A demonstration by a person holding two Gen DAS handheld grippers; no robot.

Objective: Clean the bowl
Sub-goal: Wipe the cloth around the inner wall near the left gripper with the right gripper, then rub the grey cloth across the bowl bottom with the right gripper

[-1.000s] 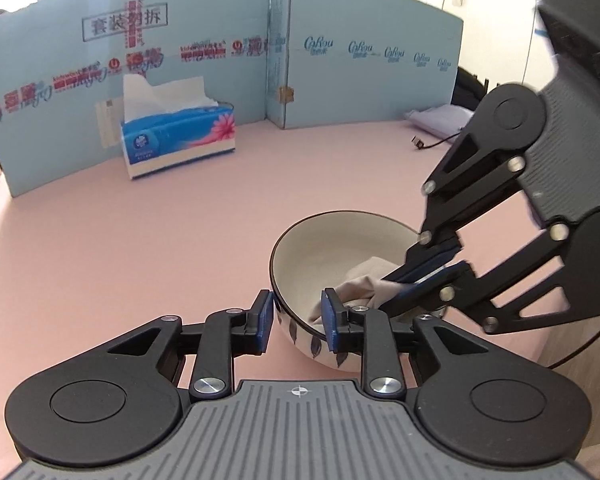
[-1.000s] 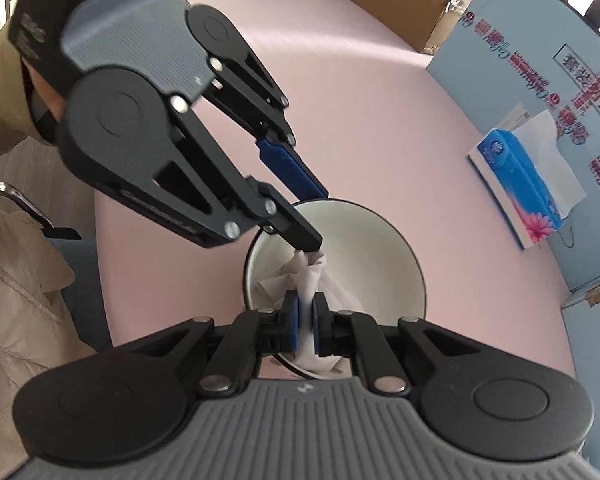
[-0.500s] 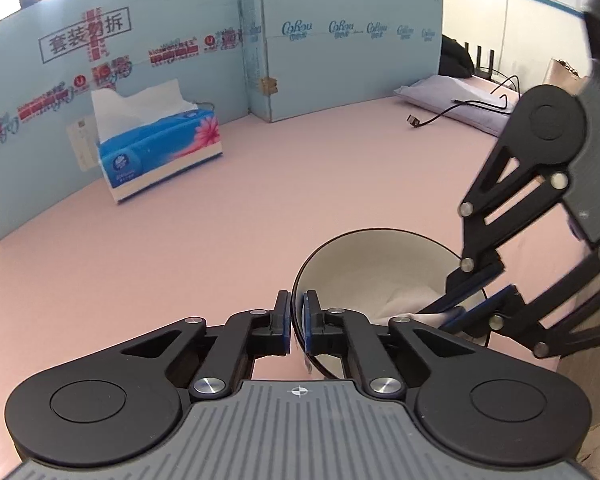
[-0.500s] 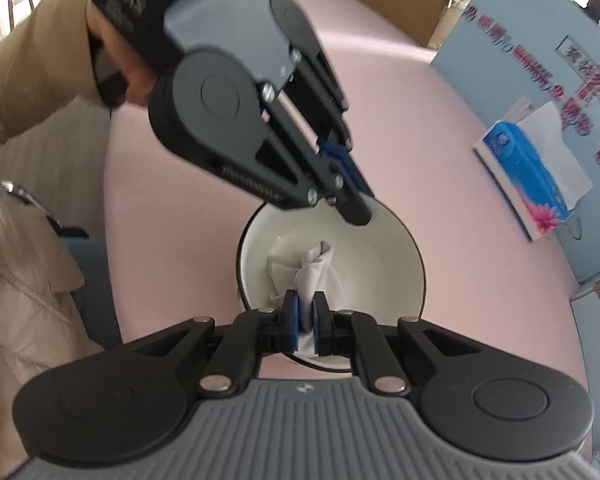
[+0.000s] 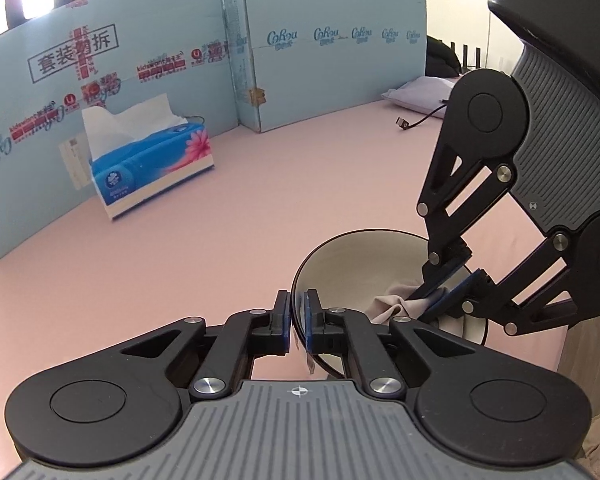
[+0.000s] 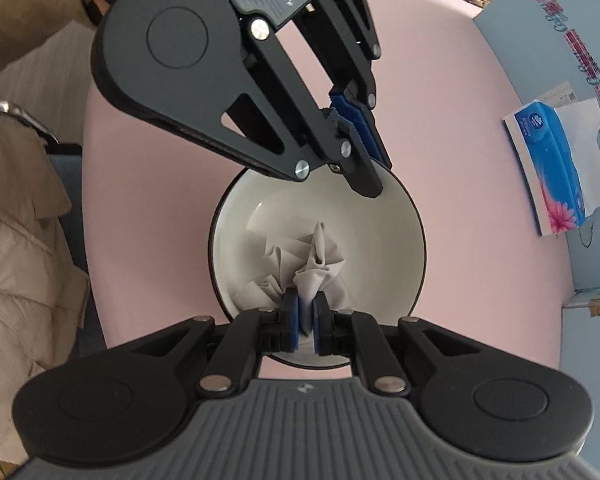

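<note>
- Two grippers meet at one bowl (image 6: 260, 216), which sits upright on the pink desk (image 5: 260, 200), its mouth facing up; being round, it has no long axis to speak of.
- The left gripper (image 5: 298, 320) is clenched on the bowl's near rim, one blue pad outside the wall and one inside, the rim standing edge-on between them.
- In the right wrist view that same gripper reaches in from the top left, slanting down to the bowl's far rim.
- The right gripper (image 6: 306, 320) is clamped on a bunched pale cloth (image 6: 316, 256) and points down into the bowl; the cloth fans out past its blue pads across the inner wall and floor.
- From the left wrist view the right gripper comes in from the upper right, its linkage angled down over the bowl's right side, with cloth showing at the tips.
- The bowl is glossy white to cream inside with a thin dark rim; a dark leaf-like mark shows on the outer wall near the left gripper.
- Farther off, a blue tissue box (image 5: 152, 168) stands on the desk with a white tissue sticking up.
- Behind it rises a light-blue printed cardboard screen (image 5: 332, 68).
</note>
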